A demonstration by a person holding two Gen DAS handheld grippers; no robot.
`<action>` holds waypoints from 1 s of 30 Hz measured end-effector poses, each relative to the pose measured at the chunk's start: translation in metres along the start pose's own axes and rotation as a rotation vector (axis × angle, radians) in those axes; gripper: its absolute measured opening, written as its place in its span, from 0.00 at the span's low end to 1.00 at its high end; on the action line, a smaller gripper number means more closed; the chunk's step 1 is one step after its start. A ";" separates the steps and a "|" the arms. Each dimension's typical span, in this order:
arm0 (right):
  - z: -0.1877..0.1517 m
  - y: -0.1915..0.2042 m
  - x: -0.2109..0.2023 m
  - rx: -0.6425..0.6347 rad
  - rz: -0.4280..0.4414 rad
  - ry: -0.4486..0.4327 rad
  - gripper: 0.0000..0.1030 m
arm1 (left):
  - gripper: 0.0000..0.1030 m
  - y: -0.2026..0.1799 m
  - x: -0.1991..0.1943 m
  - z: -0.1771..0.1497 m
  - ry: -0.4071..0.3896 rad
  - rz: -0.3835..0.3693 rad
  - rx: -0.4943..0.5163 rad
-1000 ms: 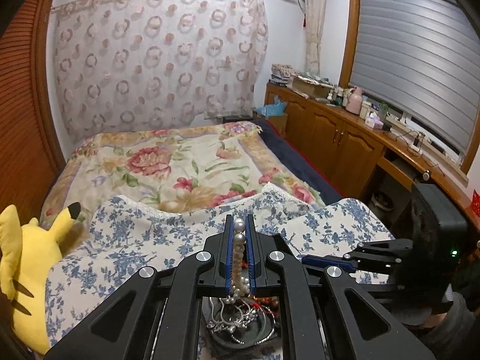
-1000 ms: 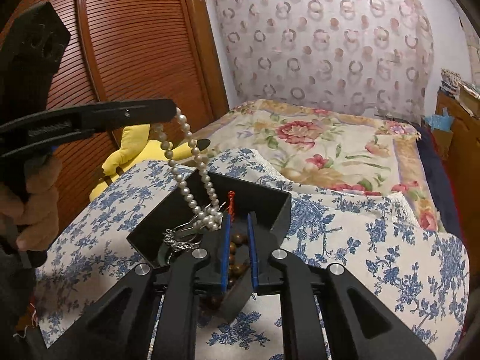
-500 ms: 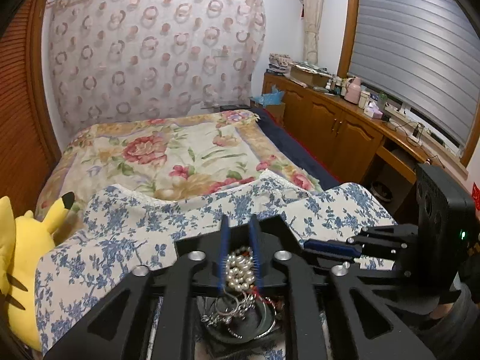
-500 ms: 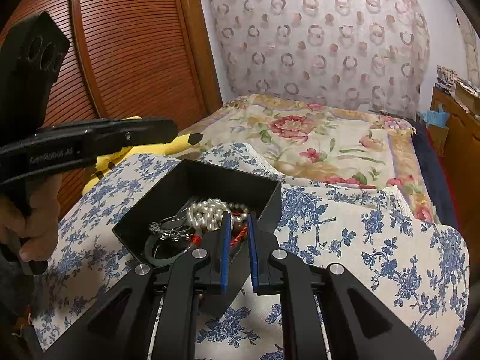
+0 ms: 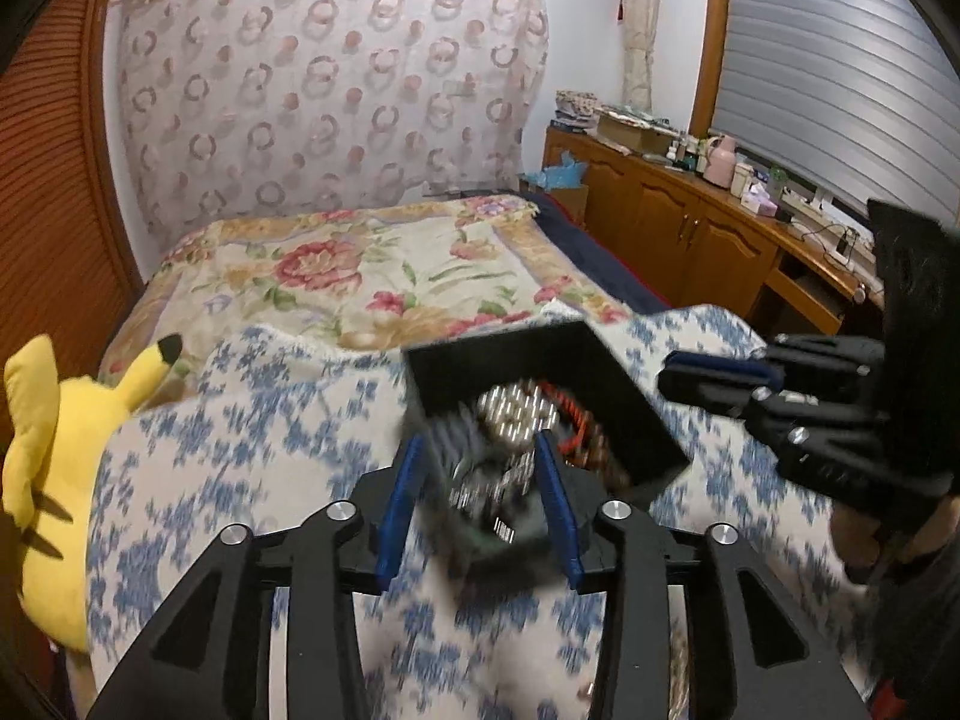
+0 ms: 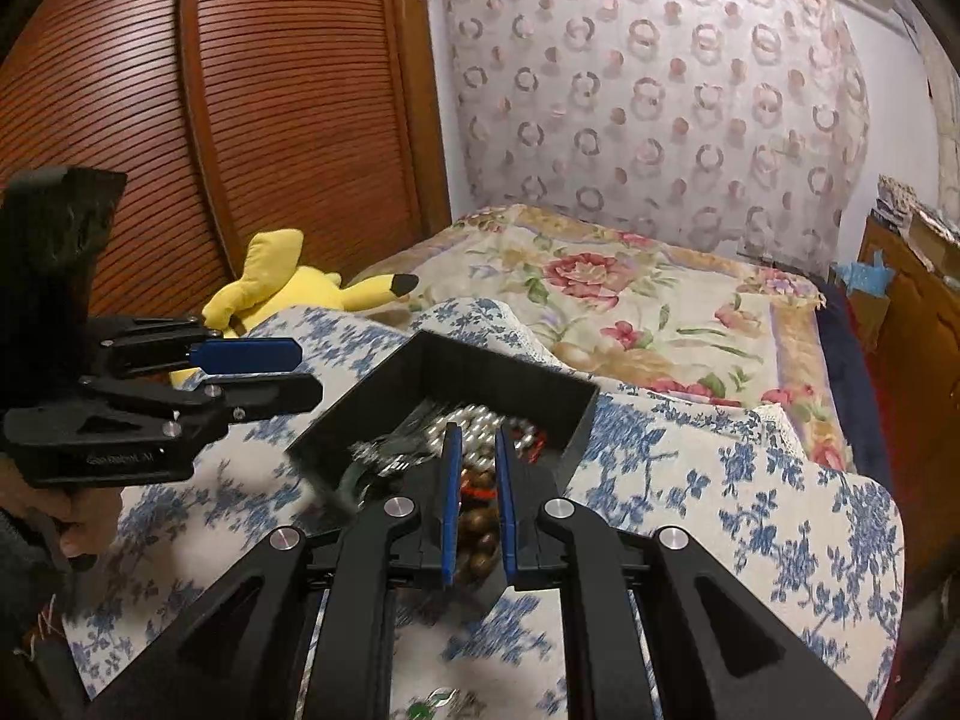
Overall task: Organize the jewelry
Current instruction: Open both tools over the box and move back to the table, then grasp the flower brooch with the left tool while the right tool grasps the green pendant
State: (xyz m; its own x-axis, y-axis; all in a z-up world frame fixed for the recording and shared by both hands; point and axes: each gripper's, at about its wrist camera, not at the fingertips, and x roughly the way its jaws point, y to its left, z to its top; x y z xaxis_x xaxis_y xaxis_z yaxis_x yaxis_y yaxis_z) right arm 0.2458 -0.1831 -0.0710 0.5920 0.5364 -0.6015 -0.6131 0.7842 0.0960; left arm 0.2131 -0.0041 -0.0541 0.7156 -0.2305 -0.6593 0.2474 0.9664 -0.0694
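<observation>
While the left gripper (image 5: 480,498), at lower centre, is opening with nothing pinched, the pearl necklace (image 5: 519,411) lies in the black box (image 5: 630,396); best lift clear. Right gripper (image 6: 477,504) nearly closed, apparently empty.

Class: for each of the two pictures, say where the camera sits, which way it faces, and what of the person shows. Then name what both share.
Left wrist view: on the left claw, jaws opening, facing down the bed over the black box; the right claw shows.
Right wrist view: on the right claw, facing the box; left claw and a hand show.
Shared: box, pearls, yellow plush, bed.
</observation>
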 end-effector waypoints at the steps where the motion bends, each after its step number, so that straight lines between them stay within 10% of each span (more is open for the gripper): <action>1: -0.005 0.004 -0.002 -0.001 0.001 0.007 0.12 | 0.38 0.000 -0.001 -0.004 0.005 0.003 -0.001; 12: -0.062 0.020 -0.022 0.021 -0.034 0.087 0.12 | 0.79 0.009 -0.014 -0.063 0.072 0.053 0.003; 19: -0.088 0.009 -0.026 0.062 -0.063 0.136 0.30 | 0.85 0.019 -0.004 -0.086 0.133 0.107 -0.001; 30: -0.097 0.021 -0.016 0.026 -0.041 0.192 0.30 | 0.92 0.023 0.012 -0.097 0.192 0.132 0.007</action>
State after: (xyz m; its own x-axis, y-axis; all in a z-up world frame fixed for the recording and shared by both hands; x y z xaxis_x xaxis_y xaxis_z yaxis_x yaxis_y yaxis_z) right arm 0.1725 -0.2051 -0.1365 0.5044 0.4364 -0.7451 -0.5753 0.8133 0.0869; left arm 0.1637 0.0268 -0.1364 0.6045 -0.0761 -0.7930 0.1654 0.9857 0.0315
